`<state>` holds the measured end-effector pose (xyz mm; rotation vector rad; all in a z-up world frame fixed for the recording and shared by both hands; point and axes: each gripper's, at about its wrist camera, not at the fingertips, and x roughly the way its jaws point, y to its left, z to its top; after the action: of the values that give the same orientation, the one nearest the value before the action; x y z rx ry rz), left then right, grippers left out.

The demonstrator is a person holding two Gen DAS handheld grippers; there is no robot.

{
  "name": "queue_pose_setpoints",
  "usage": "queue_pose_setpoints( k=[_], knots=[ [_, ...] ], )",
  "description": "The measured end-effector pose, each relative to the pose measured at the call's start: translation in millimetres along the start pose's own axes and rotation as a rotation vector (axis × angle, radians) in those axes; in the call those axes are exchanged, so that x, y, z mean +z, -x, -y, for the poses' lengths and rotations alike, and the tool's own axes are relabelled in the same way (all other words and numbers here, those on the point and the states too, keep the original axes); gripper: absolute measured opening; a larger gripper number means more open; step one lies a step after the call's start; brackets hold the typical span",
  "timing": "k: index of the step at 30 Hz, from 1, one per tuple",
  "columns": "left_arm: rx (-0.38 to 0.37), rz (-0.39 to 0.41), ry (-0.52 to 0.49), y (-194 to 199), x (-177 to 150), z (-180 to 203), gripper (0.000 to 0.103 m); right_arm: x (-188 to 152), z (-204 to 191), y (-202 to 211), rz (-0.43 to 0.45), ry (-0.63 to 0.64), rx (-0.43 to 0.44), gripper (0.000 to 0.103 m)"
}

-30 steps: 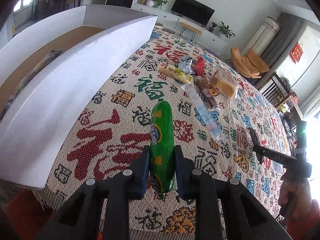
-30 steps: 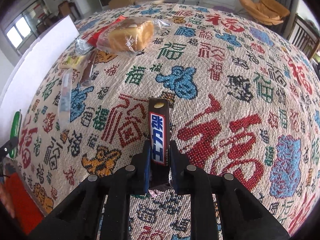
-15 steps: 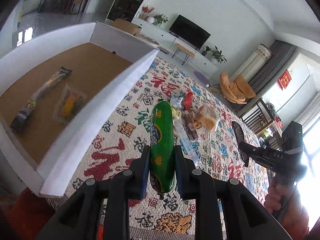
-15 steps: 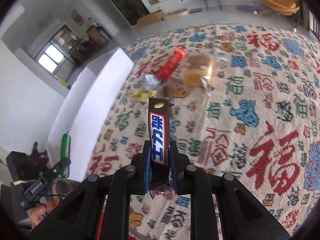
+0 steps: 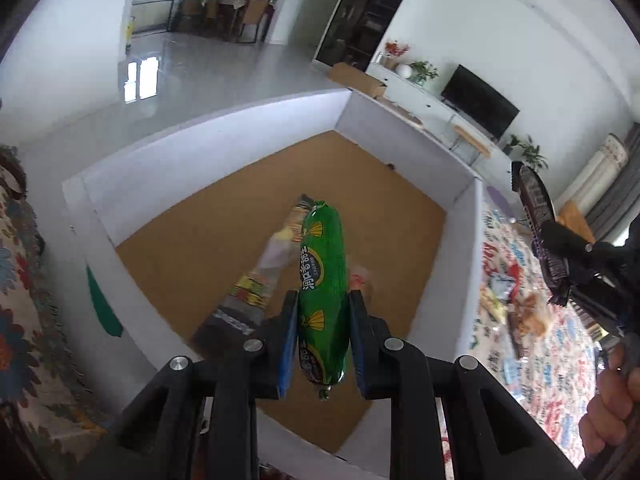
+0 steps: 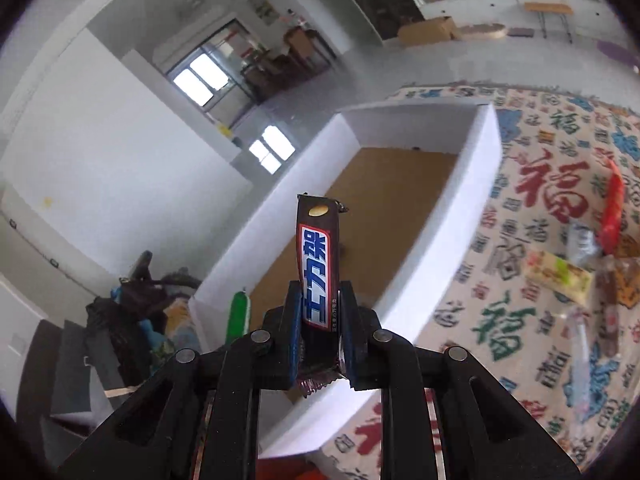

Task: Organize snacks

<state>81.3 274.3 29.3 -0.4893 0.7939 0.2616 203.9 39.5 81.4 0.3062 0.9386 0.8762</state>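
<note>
In the left wrist view, the left gripper (image 5: 323,330) is clamped on a green sausage (image 5: 322,292), which stands up between its two pads and points forward over the white box (image 5: 208,148). The box has white walls and a brown cardboard floor. On that floor, partly hidden behind the sausage, lies a long clear-wrapped snack stick (image 5: 260,276) and, just right of the sausage, a small clear packet (image 5: 362,280), blurred. To the right, beyond the box wall, the patterned tablecloth (image 5: 560,380) carries the remaining snacks (image 5: 516,304). The right gripper (image 5: 560,256) appears at the right edge holding a dark bar, with the person's hand (image 5: 610,412) below it.

In the right wrist view, the right gripper (image 6: 320,332) holds a dark chocolate bar (image 6: 318,272) upright; its jaws have just been opening slightly, with the bar between the pads. The white box (image 6: 440,248) lies ahead, its near corner under the fingers. The green sausage (image 6: 238,318) shows at the left. On the tablecloth (image 6: 520,184) to the right lie a red packet (image 6: 612,208), a yellow-green wafer pack (image 6: 558,276) and other blurred wrappers.
</note>
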Motion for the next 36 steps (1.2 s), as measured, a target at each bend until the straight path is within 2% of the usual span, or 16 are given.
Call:
queue_pose_setpoints(
  k=[2,3,4,7,9,11,15,18,21,23,26,29,31,36],
  knots=[
    [0.045,-0.003,0.012,-4,-3,-7,0.034,-4,-4,-22,-0.001,-0.015,0.055,0.033],
    [0.048,-0.002,0.027,-3,-5,-10,0.058,-7,-5,-31,-0.014,-0.024,0.068,0.051],
    [0.026,0.027,0.034,2,-8,-10,0.072,-9,-5,-37,-0.024,-0.033,0.066,0.054],
    [0.052,0.111,0.029,20,-20,-3,0.092,-21,-1,-25,-0.004,0.0,0.039,0.054],
    [0.02,0.131,0.009,31,-28,8,0.093,-33,5,-6,0.011,0.071,-0.03,0.055],
    [-0.047,0.133,-0.022,40,-38,27,0.093,-50,20,15,0.023,0.133,-0.118,0.063],
    [-0.178,0.12,-0.161,57,-73,84,0.095,-95,82,63,0.03,0.194,-0.376,0.066],
    [-0.269,0.066,-0.305,56,-102,135,0.098,-133,140,106,0.04,0.16,-0.568,0.066],
    [-0.318,-0.024,-0.435,39,-133,180,0.098,-164,196,150,0.055,0.034,-0.675,0.066],
    [-0.311,-0.068,-0.502,22,-152,203,0.098,-181,225,172,0.069,-0.046,-0.73,0.066],
    [-0.255,-0.13,-0.55,-7,-176,221,0.098,-197,244,192,0.097,-0.08,-0.801,0.066],
    [-0.193,-0.189,-0.551,-34,-189,220,0.098,-203,244,193,0.123,-0.055,-0.818,0.067],
    [-0.166,-0.224,-0.533,-42,-192,212,0.098,-202,240,188,0.105,-0.037,-0.841,0.073],
    [-0.143,-0.24,-0.504,-47,-193,203,0.098,-200,241,184,0.108,-0.05,-0.845,0.076]
  ],
)
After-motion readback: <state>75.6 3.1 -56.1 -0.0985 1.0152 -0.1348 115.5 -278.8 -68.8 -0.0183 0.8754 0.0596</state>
